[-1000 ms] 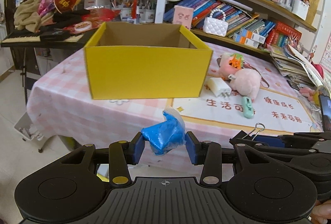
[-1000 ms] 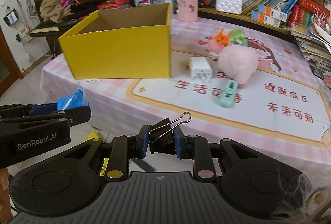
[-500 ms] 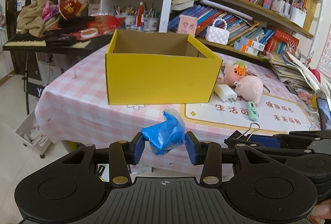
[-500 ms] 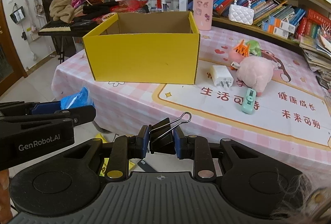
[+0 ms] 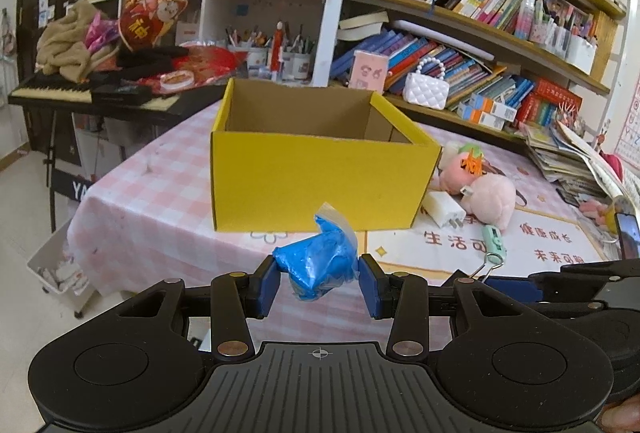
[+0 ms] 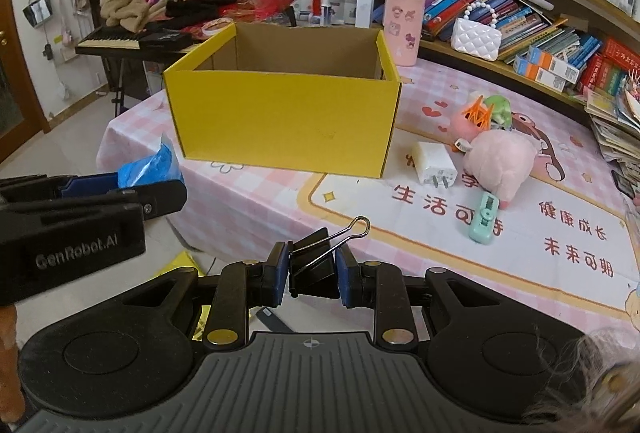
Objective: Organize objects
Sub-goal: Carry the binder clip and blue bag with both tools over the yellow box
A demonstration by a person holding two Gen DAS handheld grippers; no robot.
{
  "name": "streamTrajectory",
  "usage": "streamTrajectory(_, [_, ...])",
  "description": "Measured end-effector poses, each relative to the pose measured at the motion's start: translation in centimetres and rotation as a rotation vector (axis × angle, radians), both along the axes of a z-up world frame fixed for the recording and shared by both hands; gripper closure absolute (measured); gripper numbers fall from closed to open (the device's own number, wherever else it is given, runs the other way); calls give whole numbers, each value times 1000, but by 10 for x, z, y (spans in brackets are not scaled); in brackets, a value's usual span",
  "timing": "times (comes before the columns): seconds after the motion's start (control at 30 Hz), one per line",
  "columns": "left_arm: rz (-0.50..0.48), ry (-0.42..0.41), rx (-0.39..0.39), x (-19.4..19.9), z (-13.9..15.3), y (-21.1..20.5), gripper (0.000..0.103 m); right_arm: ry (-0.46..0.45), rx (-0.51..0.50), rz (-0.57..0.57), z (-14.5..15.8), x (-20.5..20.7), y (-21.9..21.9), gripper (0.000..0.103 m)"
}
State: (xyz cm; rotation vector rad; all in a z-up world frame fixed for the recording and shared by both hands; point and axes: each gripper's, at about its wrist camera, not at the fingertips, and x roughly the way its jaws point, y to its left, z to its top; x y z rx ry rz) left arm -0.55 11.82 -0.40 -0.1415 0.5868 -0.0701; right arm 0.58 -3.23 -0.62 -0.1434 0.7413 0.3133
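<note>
Short of the table edge I hold blue bag [image 5: 318, 265] in left gripper [image 5: 318, 283], binder clip [image 6: 316, 265] in right gripper [image 6: 312, 279]; yellow box [image 5: 320, 177] looks empty, plush, charger etc. unsorted.

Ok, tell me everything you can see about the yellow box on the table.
The yellow box is an open-topped cardboard carton, bright yellow outside and plain brown inside, with no lid or flaps showing. It stands upright on the pink checked tablecloth, near the table's front edge. What shows of its inside looks empty; the floor is hidden. A white charger lies close by its right corner. Neither claw touches it.
</note>
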Motion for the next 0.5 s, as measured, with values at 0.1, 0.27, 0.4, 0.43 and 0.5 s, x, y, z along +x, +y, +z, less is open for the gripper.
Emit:
streamTrajectory(0.1, [3, -22, 9, 5, 6, 0, 62, 13, -4, 16, 1, 9, 2, 80])
streamTrajectory(0.27, [39, -50, 21, 17, 20, 7, 62, 21, 0, 51, 3, 24, 7, 80])
streamTrajectory(0.4, [40, -82, 31, 33, 34, 9, 62, 0, 37, 55, 15, 41, 6, 80])
streamTrajectory(0.43, [41, -92, 29, 38, 38, 10, 62, -11, 46, 59, 20, 46, 6, 80])
streamTrajectory(0.5, [41, -115, 28, 49, 45, 10, 62, -37, 57, 66, 30, 58, 7, 80])
